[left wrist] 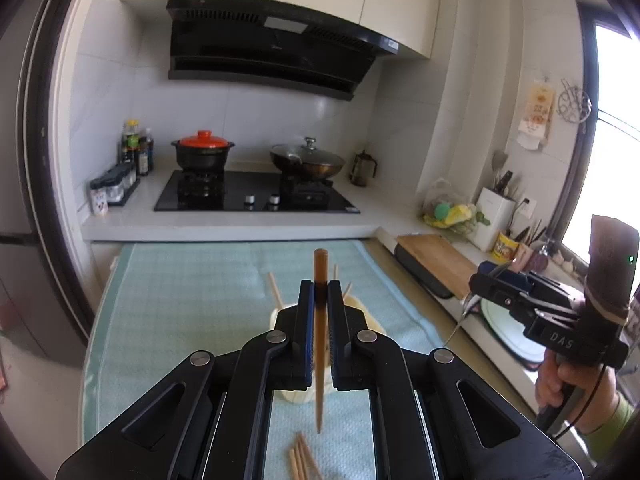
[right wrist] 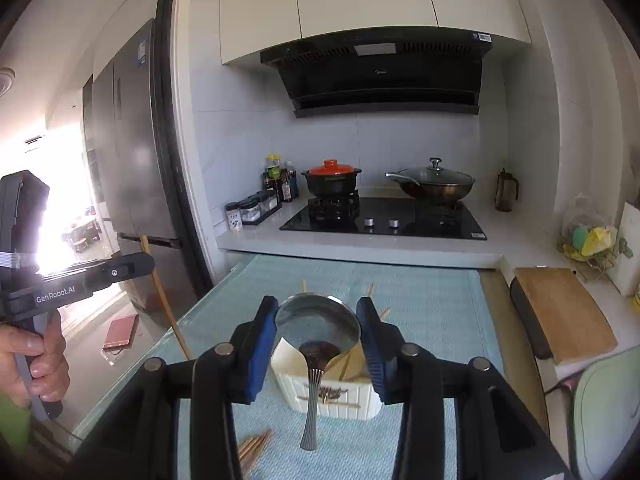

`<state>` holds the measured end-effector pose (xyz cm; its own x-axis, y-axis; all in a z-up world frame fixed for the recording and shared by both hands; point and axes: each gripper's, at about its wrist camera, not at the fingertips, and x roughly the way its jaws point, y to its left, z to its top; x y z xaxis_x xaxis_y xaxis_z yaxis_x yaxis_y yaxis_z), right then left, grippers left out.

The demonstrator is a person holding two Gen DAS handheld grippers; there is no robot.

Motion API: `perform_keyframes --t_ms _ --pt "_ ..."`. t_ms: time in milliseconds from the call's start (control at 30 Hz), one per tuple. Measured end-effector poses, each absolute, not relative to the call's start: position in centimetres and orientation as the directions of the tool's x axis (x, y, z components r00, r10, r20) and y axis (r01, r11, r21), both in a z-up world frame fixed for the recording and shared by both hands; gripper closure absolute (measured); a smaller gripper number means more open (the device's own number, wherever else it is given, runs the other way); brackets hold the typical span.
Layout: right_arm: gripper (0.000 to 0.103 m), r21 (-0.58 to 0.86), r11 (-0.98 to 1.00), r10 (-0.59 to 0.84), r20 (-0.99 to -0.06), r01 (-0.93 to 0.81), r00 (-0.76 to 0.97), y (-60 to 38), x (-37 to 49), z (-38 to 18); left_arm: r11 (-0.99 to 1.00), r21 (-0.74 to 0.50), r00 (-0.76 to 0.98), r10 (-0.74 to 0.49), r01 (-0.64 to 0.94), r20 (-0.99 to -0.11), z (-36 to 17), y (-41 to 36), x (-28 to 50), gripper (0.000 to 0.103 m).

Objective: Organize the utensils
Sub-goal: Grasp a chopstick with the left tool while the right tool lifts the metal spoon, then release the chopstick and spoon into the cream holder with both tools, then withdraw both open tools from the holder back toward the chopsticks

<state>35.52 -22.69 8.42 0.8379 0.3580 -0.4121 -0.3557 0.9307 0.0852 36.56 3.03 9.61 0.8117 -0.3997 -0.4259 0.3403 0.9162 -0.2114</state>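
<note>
Already the left tool (left wrist: pixel 319 312) clenches a dark chopstick (left wrist: pixel 320 344) upright near its thick end, above the white holder (right wrist: pixel 332 392) on the bench's blue mat (right wrist: pixel 420 320). The right tool (right wrist: pixel 318 334) pinches a steel spoon (right wrist: pixel 316 332) by the bowl, handle hanging over the holder. Both are light and stiff; the spoon looks slippery, so gripping its handle seems safer.

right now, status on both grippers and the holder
Left gripper shut on chopstick. Right gripper shut on spoon, bowl up. Holder below, on mat, some chopsticks already in. Nothing in the way.
</note>
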Motion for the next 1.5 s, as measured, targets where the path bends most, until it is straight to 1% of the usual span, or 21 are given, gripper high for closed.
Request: perform_keyframes --t_ms 133,200,267,333,533,700,767,800,833,967,1033,1067,1100,1133,1167,1233,1300,1400,1500 --pt "0.062 0.05 0.94 0.33 -0.376 -0.336 0.866 -22.2 39.1 10.1 0.923 -0.202 0.834 -0.383 0.328 -0.397 11.1 1.7 40.0 0.099" --pt "0.062 0.031 0.945 0.314 -0.366 -0.326 0.876 -21.8 40.8 10.1 0.929 -0.194 0.844 -0.368 0.316 -0.39 11.1 0.9 41.7 0.099" --pt "0.062 0.021 0.948 0.302 -0.376 -0.318 0.876 -21.6 42.8 9.3 0.932 -0.189 0.844 -0.359 0.308 -0.398 10.4 0.1 43.3 0.099" --pt "0.062 0.021 0.95 0.295 -0.402 -0.313 0.867 -21.4 44.6 7.8 0.936 -0.187 0.836 -0.351 0.299 -0.422 9.2 -0.7 44.9 0.099" --pt "0.062 0.073 0.956 0.276 -0.554 -0.285 0.785 -21.5 48.8 1.3 0.944 -0.192 0.778 -0.329 0.267 -0.535 4.0 -2.0 48.3 0.099" --pt "0.062 0.096 0.958 0.269 -0.626 -0.27 0.732 -21.8 50.1 -2.1 0.953 -0.171 0.733 -0.302 0.251 -0.61 0.6 -2.7 49.3 0.098" --pt "0.061 0.102 0.956 0.274 -0.653 -0.277 0.706 -21.7 50.6 -2.7 0.957 -0.16 0.724 -0.287 0.24 -0.627 0.3 -2.7 49.3 0.087" --pt "0.056 0.096 0.957 0.267 -0.656 -0.272 0.706 -21.7 50.6 -2.6 0.959 -0.157 0.721 -0.282 0.238 -0.632 0.5 -2.5 49.1 0.073" --pt "0.055 0.085 0.96 0.256 -0.649 -0.265 0.716 -21.8 50.4 -2.1 0.96 -0.153 0.727 -0.277 0.234 -0.628 0.9 -2.1 48.8 0.064" --pt "0.055 0.069 0.96 0.261 -0.563 -0.27 0.784 -23.0 47.6 2.5 0.964 -0.122 0.77 -0.263 0.236 -0.582 4.7 0.6 45.4 0.051" --pt "0.055 0.038 0.959 0.259 -0.515 -0.28 0.817 -23.5 45.2 5.2 0.969 -0.086 0.796 -0.241 0.233 -0.555 6.7 2.1 42.5 0.038" --pt "0.055 0.023 0.958 0.261 -0.491 -0.287 0.831 -23.7 43.7 6.5 0.969 -0.07 0.806 -0.236 0.237 -0.543 7.5 3.0 41.0 0.035" --pt "0.052 0.009 0.956 0.263 -0.468 -0.293 0.844 -23.8 42.1 7.6 0.969 -0.057 0.813 -0.234 0.242 -0.533 8.2 3.8 39.3 0.031" --pt "0.049 -0.004 0.954 0.266 -0.445 -0.299 0.855 -24.1 40.3 8.7 0.969 -0.042 0.818 -0.229 0.244 -0.528 8.6 4.5 37.7 0.028" --pt "0.048 -0.013 0.952 0.271 -0.424 -0.305 0.864 -24.3 38.6 9.5 0.97 -0.026 0.822 -0.22 0.243 -0.525 8.8 5.2 35.9 0.027" --pt "0.048 -0.029 0.946 0.285 -0.392 -0.322 0.875 -24.7 35.1 10.7 0.971 0.0 0.824 -0.204 0.24 -0.528 8.6 6.4 32.4 0.021" --pt "0.048 -0.046 0.942 0.292 -0.377 -0.333 0.879 -25.0 32.0 11.2 0.974 0.013 0.823 -0.186 0.228 -0.537 7.6 7.3 29.3 0.021" --pt "0.048 -0.075 0.935 0.299 -0.36 -0.347 0.884 -25.5 27.4 10.4 0.974 0.0 0.807 -0.187 0.226 -0.56 4.9 8.1 25.3 0.019" --pt "0.048 -0.086 0.941 0.278 -0.353 -0.327 0.894 -25.8 23.7 7.9 0.981 -0.012 0.803 -0.167 0.196 -0.572 1.4 8.3 22.1 0.018"
